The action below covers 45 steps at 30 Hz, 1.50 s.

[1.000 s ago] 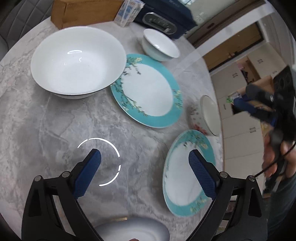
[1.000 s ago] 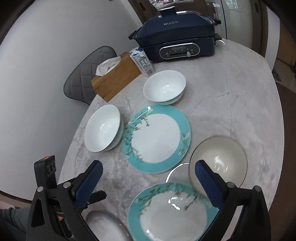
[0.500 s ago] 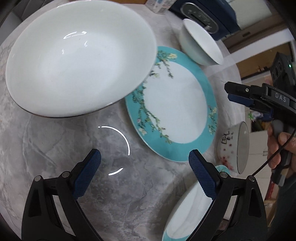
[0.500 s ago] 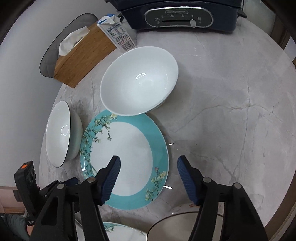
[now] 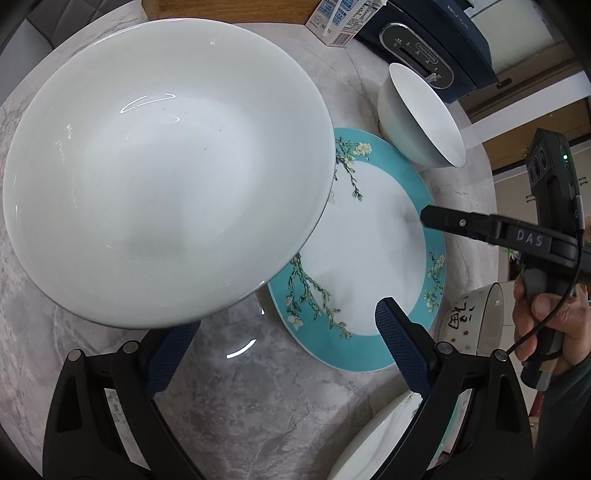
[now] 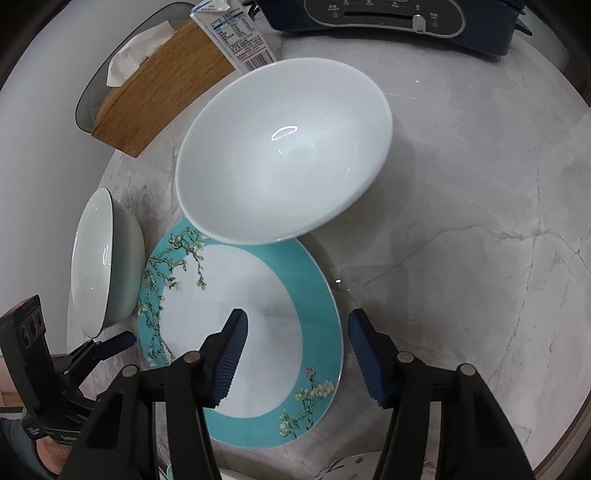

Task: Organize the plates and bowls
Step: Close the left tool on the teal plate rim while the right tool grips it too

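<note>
A teal-rimmed flowered plate [image 6: 258,325] [image 5: 369,258] lies on the marble table between two white bowls. The larger-looking bowl [image 5: 166,166] [image 6: 107,258] fills the left wrist view, and the other bowl [image 6: 284,158] [image 5: 417,118] stands behind the plate. My right gripper [image 6: 301,347] points steeply down with its jaws closing. The plate's right rim lies between them, one finger over the white centre and one over the table, neither pad pressing. My left gripper [image 5: 288,350] is open over the bare table between the big bowl and the plate, its left fingertip tucked under the bowl's rim.
A wooden tissue box [image 6: 159,92], a milk carton [image 6: 236,33] and a dark blue electric cooker [image 6: 388,18] line the far side. A small patterned bowl [image 5: 476,325] and a second teal plate [image 5: 384,439] sit near the front edge. A grey chair [image 6: 92,99] stands behind the table.
Both grippers have come down and forward toward the dishes. The right gripper went from above the near plate to the far teal plate's rim, and its jaws narrowed.
</note>
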Each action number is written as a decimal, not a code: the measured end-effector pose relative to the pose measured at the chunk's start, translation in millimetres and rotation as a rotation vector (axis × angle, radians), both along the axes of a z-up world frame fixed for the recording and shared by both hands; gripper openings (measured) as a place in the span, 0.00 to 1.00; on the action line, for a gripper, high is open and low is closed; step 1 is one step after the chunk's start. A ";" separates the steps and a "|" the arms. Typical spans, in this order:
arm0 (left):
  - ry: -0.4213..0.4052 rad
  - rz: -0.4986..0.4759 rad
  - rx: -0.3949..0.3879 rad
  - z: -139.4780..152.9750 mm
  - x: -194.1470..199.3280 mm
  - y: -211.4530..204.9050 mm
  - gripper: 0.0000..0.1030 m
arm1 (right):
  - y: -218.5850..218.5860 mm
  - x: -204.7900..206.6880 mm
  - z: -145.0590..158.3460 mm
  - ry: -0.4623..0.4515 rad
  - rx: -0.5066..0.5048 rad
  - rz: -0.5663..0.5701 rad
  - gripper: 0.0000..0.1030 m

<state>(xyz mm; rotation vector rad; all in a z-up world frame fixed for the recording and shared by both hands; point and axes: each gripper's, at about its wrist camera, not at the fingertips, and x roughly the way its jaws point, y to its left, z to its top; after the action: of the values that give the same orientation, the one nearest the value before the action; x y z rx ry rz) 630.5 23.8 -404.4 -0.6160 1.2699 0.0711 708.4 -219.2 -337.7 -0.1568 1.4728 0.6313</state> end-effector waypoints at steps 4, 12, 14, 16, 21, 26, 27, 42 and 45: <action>-0.004 -0.023 -0.001 0.6 7.2 -4.8 0.92 | 7.4 -1.3 -4.5 0.001 -0.009 0.023 0.55; -0.024 -0.033 -0.050 0.9 15.9 -7.7 0.45 | 6.4 -1.1 -4.1 -0.001 -0.031 0.026 0.47; -0.021 -0.027 -0.051 0.4 17.7 -5.9 0.41 | 5.0 -1.4 -3.5 -0.013 -0.058 0.028 0.34; -0.020 -0.029 -0.055 -0.3 19.2 -2.9 0.36 | 0.8 0.6 -3.4 -0.018 -0.087 0.017 0.27; -0.015 -0.032 -0.046 -3.6 19.5 2.7 0.19 | -2.8 -1.4 -2.4 -0.021 -0.112 0.007 0.27; -0.007 -0.035 -0.057 -7.7 20.1 7.9 0.11 | -5.6 -5.5 -1.3 -0.026 -0.124 -0.021 0.26; -0.009 -0.036 -0.060 -8.4 20.3 8.9 0.11 | -6.6 -6.5 -0.9 -0.028 -0.124 -0.025 0.26; -0.016 -0.056 -0.058 2.5 14.4 14.1 0.11 | 7.8 -15.5 2.5 -0.035 -0.134 -0.046 0.22; -0.025 -0.062 -0.054 8.0 11.5 13.5 0.11 | 7.9 -18.4 5.7 -0.040 -0.133 -0.048 0.21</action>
<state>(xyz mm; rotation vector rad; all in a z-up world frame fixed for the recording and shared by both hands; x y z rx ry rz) 642.1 37.3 -396.3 -0.6221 1.2688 -0.0224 690.0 -211.3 -332.0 -0.2355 1.4762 0.4891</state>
